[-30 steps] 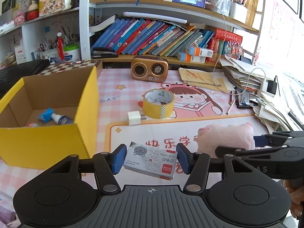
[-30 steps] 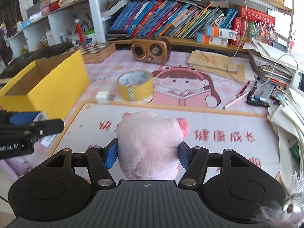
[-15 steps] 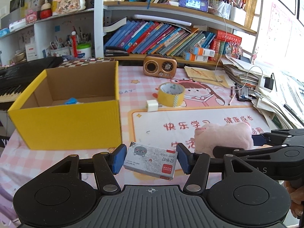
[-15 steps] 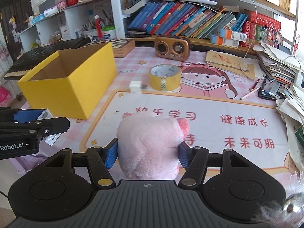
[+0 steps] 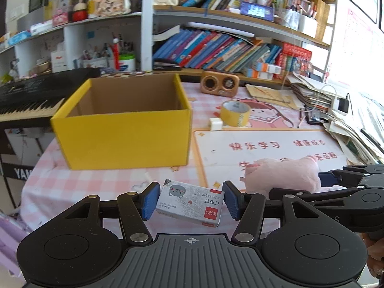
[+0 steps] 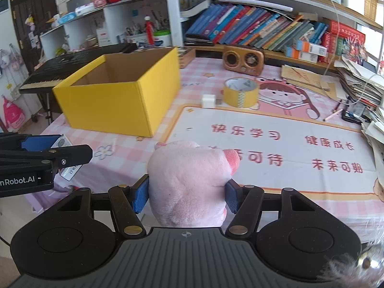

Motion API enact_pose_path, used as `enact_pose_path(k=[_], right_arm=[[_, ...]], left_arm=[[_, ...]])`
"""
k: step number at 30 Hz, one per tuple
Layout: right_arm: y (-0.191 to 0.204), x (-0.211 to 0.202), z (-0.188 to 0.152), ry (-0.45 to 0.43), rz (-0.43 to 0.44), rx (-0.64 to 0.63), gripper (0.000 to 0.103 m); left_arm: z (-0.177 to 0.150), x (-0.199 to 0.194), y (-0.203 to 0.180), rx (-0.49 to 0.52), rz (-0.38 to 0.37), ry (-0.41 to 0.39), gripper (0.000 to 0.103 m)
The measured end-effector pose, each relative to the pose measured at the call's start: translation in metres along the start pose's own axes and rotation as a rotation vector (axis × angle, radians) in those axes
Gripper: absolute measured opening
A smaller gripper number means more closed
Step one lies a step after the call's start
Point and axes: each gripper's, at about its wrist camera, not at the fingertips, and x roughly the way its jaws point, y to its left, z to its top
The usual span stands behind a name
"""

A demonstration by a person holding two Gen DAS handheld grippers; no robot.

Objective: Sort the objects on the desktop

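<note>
Left gripper (image 5: pixel 190 202), low centre of the left wrist view: pinched on a staple box (image 5: pixel 189 202), blue pads pressed to its two short ends, box tilted with its red-labelled corner lowest and held clear above the near edge of the desk (image 5: pixel 96 182). Same staple box (image 6: pixel 66 158) glimpsed at the left edge of the right wrist view, mostly hidden behind the black finger of the left gripper (image 6: pixel 45 154).

Right gripper (image 6: pixel 186 195), low centre of the right wrist view: clamped on a pink plush pig (image 6: pixel 189 182), pads sunk into its sides, snout turned toward the right of the frame, toy lifted off the desk. In the left wrist view, same plush pig (image 5: pixel 283 174) seen at the right, with the right gripper (image 5: pixel 321 180) reaching in from the right edge.

Yellow cardboard box (image 5: pixel 122 122), open at the top, stood on the pink checked cloth at centre left of the left wrist view, beyond the staple box; contents not visible from this angle. Roll of yellow tape (image 5: pixel 235 114) lay flat further back, right of the box, with a white charger plug (image 5: pixel 216 123) just beside it on its left. Wooden retro radio (image 5: pixel 219 84) stood near the back of the desk, below the shelf of slanted books (image 5: pixel 216 50). Black electronic keyboard (image 5: pixel 31 93) at the far left, behind and beside the box. Stacked papers (image 5: pixel 309 91) piled along the right side.
</note>
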Motion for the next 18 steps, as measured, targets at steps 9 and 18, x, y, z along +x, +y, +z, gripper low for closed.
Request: enact_pose_path(k=[9, 18], right_arm=[[0.038, -0.002, -0.005, -0.001, 0.044, -0.047, 0.06], [0.067, 0.001, -0.005, 0.0, 0.083, -0.102, 0.06]], left_arm=[[-0.015, -0.024, 0.026, -0.034, 0.044, -0.015, 0.056], [-0.025, -0.042, 0.047, -0.076, 0.08, -0.028, 0.056]])
